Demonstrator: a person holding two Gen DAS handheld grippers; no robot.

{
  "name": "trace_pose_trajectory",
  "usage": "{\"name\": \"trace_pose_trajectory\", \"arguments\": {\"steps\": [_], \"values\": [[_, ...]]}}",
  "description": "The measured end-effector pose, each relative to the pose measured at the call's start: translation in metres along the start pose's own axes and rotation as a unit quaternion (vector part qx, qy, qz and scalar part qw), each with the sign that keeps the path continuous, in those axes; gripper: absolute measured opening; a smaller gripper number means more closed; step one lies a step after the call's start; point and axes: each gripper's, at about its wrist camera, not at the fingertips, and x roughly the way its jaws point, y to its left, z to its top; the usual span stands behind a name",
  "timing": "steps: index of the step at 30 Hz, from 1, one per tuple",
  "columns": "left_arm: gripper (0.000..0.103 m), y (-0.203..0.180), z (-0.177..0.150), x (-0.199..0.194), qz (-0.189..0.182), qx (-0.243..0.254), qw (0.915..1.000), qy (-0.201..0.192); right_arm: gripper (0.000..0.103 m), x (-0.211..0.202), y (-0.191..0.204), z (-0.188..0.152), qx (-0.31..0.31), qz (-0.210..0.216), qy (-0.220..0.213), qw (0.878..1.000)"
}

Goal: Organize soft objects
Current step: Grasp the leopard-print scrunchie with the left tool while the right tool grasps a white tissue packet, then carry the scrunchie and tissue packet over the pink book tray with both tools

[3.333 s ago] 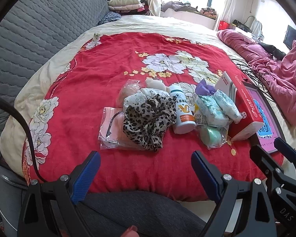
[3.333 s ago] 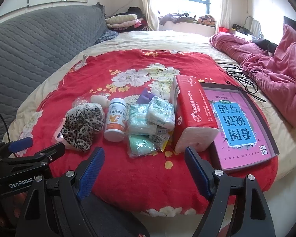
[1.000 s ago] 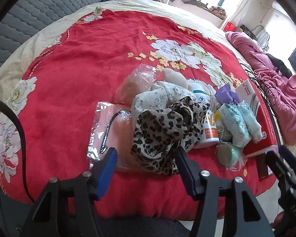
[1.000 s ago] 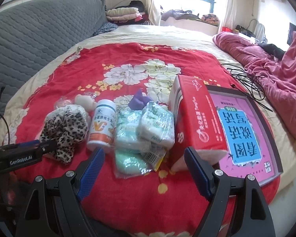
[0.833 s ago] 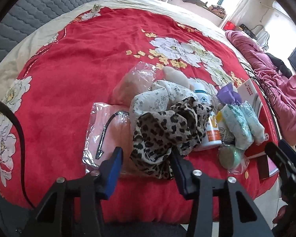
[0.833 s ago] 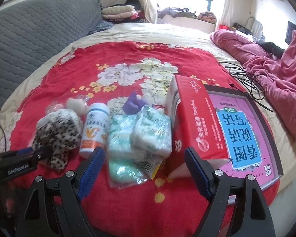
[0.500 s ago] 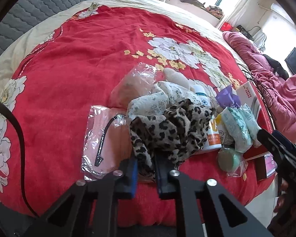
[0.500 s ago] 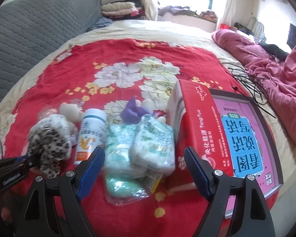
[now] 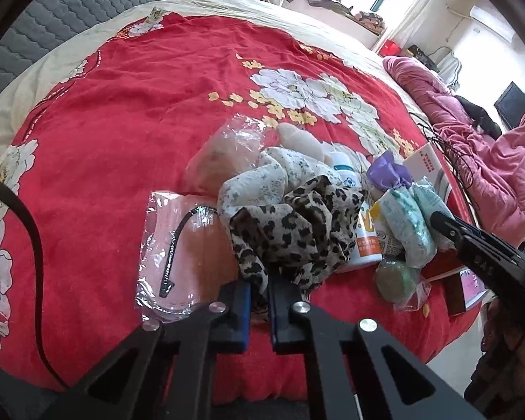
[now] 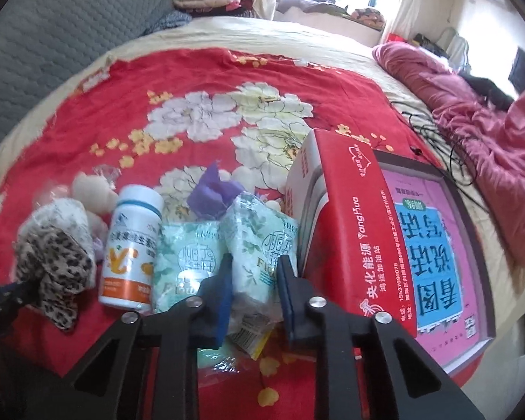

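A leopard-print cloth [image 9: 297, 231] lies on the red floral bedspread [image 9: 140, 105] on top of a white flowered cloth [image 9: 262, 178]. My left gripper [image 9: 259, 294] is shut on the cloth's near edge. The cloth also shows in the right wrist view [image 10: 57, 269]. My right gripper [image 10: 255, 280] is closed around the right-hand one of two green tissue packs [image 10: 259, 248], beside the other pack [image 10: 185, 255]. A small green pack [image 9: 395, 276] lies in front of them.
A white and orange bottle [image 10: 131, 245] stands between cloth and tissue packs. A red tissue box [image 10: 346, 224] and a pink framed board [image 10: 434, 241] lie to the right. A clear bag holding a black band [image 9: 178, 245], a beige plush [image 9: 297, 140] and purple wrap [image 10: 213, 192] lie nearby.
Both grippers moved forward and down to the pile. The left closed from wide open onto the leopard-print cloth. The right closed from wide open around the right tissue pack.
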Motion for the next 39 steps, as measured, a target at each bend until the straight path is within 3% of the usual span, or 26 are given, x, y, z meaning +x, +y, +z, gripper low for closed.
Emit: {"name": "trace_pose_trajectory", "arguments": {"steps": [4,20,39], "values": [[0.006,-0.001,0.001,-0.012,-0.006,0.001,0.9999,-0.013,0.016,-0.018,-0.009,0.004,0.013,0.021,-0.017,1.0],[0.006,-0.035,0.011,-0.074,-0.015,0.035,0.9969,-0.069,0.016,-0.069,-0.019,0.01,0.023,0.052,-0.064,0.996],[0.009,0.016,0.015,-0.036,0.028,0.006,0.9989,-0.036,0.017,-0.064,-0.006,0.003,0.02,0.081,-0.056,0.995]]}}
